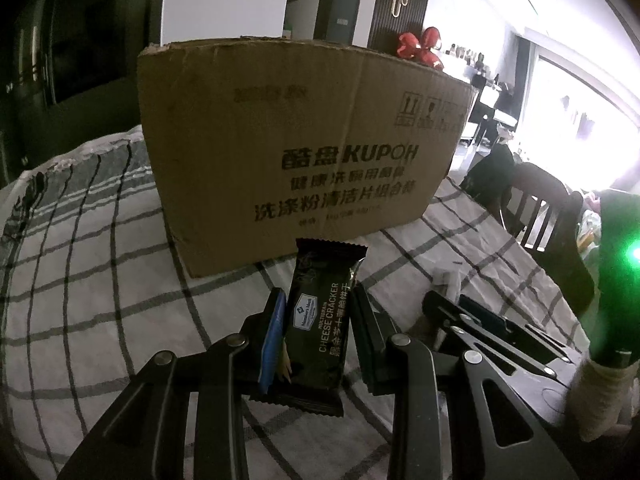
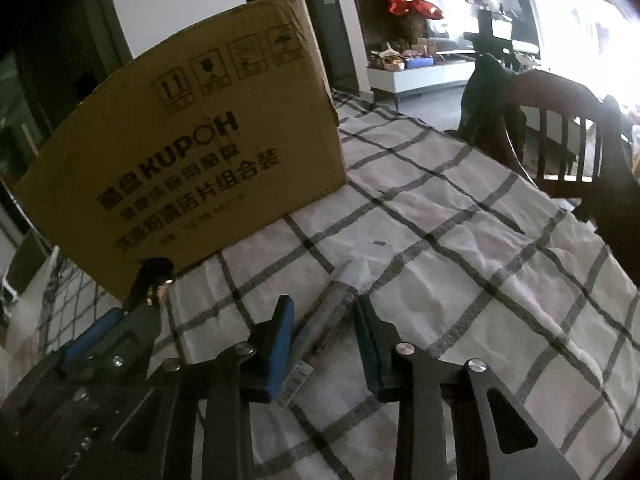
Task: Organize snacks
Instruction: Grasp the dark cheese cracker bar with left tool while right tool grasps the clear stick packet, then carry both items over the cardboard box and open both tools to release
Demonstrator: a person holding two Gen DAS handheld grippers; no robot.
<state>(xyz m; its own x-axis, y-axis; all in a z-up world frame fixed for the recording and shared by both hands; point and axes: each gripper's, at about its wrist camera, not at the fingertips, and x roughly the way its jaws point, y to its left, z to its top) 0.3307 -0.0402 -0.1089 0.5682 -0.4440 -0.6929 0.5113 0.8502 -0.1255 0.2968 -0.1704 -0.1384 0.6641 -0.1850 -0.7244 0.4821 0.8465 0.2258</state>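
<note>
A checked tablecloth carries a tall cardboard box, in front of which the left gripper clamps a dark cheese-cracker packet upright, while the right gripper straddles a slim clear-wrapped snack stick lying on the cloth, seemingly without pinching it.

Both wrist views close above checked tablecloth, angled down, sharing cardboard box
</note>
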